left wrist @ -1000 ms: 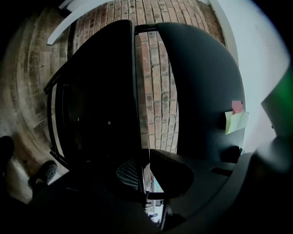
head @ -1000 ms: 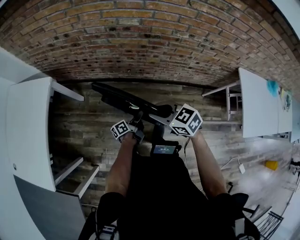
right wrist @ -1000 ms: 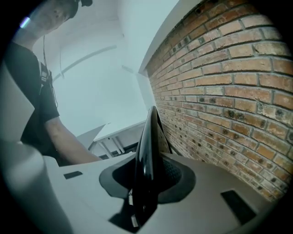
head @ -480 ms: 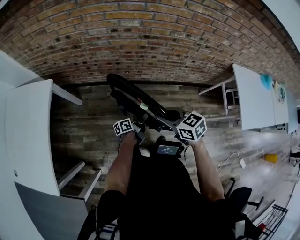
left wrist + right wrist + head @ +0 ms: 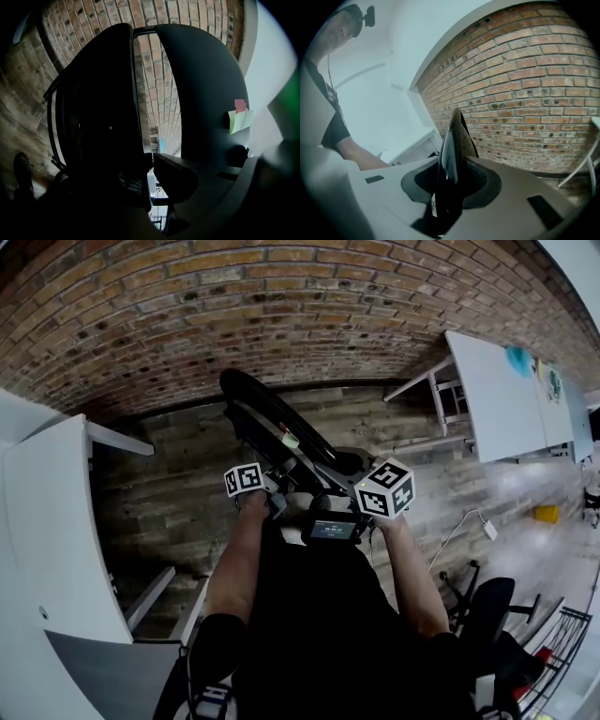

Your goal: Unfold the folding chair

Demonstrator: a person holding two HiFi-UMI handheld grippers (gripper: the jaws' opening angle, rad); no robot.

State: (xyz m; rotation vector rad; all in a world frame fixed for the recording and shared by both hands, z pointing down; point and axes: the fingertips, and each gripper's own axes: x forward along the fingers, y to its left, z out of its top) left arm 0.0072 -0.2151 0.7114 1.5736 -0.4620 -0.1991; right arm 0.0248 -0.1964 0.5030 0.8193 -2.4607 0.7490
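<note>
The black folding chair (image 5: 272, 423) hangs folded over the wooden floor, held between both hands in the head view. A yellow sticky note (image 5: 289, 440) sits on it. My left gripper (image 5: 278, 502) is at the chair's near end. In the left gripper view the left gripper (image 5: 149, 161) is shut on the edge of one dark chair panel (image 5: 98, 103). The other chair panel (image 5: 206, 93) carries the sticky note (image 5: 240, 119). My right gripper (image 5: 345, 486) holds the other side. In the right gripper view the right gripper (image 5: 449, 187) pinches a thin black panel edge (image 5: 452, 150) between its pads.
A brick wall (image 5: 281, 306) stands behind the chair. White tables flank it at the left (image 5: 56, 521) and right (image 5: 497, 390). A white cable and plug (image 5: 490, 531) lie on the floor, with a black office chair (image 5: 487, 610) at the lower right.
The chair has swung from lying nearly across the view to pointing more steeply away. Both grippers shifted with it and kept their hold.
</note>
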